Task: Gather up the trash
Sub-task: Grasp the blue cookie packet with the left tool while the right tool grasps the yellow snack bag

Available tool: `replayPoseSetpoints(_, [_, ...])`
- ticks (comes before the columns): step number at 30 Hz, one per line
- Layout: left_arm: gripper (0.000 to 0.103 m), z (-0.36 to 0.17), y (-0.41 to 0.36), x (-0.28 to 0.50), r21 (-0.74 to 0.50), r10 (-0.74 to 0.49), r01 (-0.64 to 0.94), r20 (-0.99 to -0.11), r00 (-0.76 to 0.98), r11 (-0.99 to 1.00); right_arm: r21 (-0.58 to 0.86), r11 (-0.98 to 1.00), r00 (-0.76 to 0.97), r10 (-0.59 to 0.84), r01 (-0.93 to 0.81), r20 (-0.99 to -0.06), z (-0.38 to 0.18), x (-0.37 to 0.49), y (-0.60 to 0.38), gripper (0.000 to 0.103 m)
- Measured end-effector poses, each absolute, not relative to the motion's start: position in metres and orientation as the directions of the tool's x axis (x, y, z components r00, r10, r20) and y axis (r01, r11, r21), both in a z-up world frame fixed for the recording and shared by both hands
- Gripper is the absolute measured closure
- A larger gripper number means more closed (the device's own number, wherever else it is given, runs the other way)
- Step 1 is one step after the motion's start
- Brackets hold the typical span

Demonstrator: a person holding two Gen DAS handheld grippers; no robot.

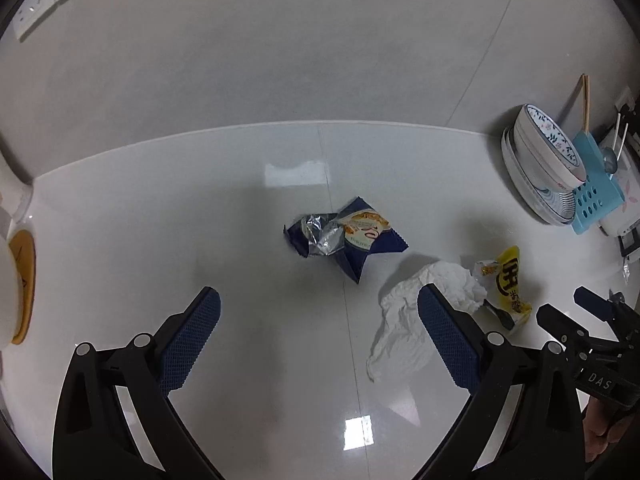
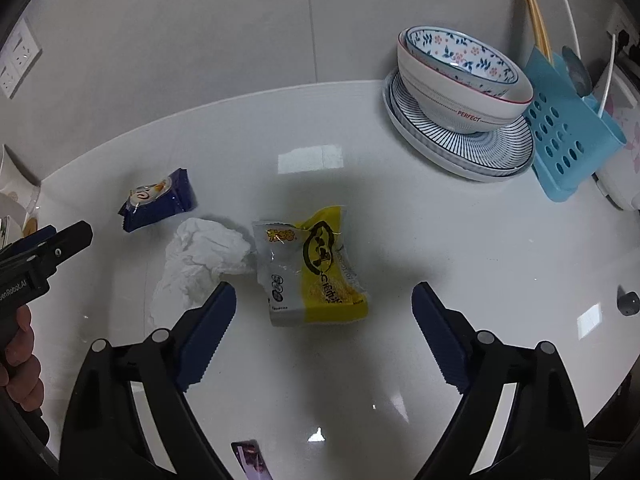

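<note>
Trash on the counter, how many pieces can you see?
3. A blue wrapper at the left, a crumpled white tissue in the middle, and a yellow wrapper touching the tissue's right edge. More may lie outside the views.

"PERFECT" in red capitals on outer wall of white bowl (image 2: 464,92), low near its foot; "DAS" in pale letters on black body of right gripper (image 1: 556,314), seen at right edge of left wrist view; "enRobot.AI", start cut off by frame edge, on black body of left gripper (image 2: 66,236), at left edge of right wrist view; large black Chinese characters on yellow snack wrapper (image 2: 316,268), too warped to read; small print on blue wrapper (image 1: 348,236) too small to read.
</note>
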State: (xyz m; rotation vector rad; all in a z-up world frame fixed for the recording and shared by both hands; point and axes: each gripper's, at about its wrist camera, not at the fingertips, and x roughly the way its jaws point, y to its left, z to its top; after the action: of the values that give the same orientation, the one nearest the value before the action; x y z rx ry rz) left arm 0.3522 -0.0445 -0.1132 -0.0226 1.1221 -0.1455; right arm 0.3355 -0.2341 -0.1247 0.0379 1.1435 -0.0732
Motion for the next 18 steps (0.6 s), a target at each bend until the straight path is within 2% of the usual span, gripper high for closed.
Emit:
replayPoseSetpoints(11, [0.006,-0.158,-0.063,0.406,-0.082,-0.128,0.141,-0.925,0.358,0.987,-0.03,0.996,0.324,-0.058,0.089,-0.944,-0.161,0.369,-0.244,0.022])
replayPoseSetpoints(16, [0.009,-0.177,-0.069,0.415,-0.091,-0.134,0.148,-0.939,0.316,0.985,-0.036,0.996,0.28,-0.059,0.088,-0.958,-0.178,0.379,-0.247,0.032])
replayPoseSetpoints(18, [0.012,-0.181,-0.071,0.417,-0.076,-0.12,0.148,-0.941,0.317,0.986,-0.039,0.995,0.267,-0.061,0.087,-0.962,-0.183,0.381,-0.246,0.04])
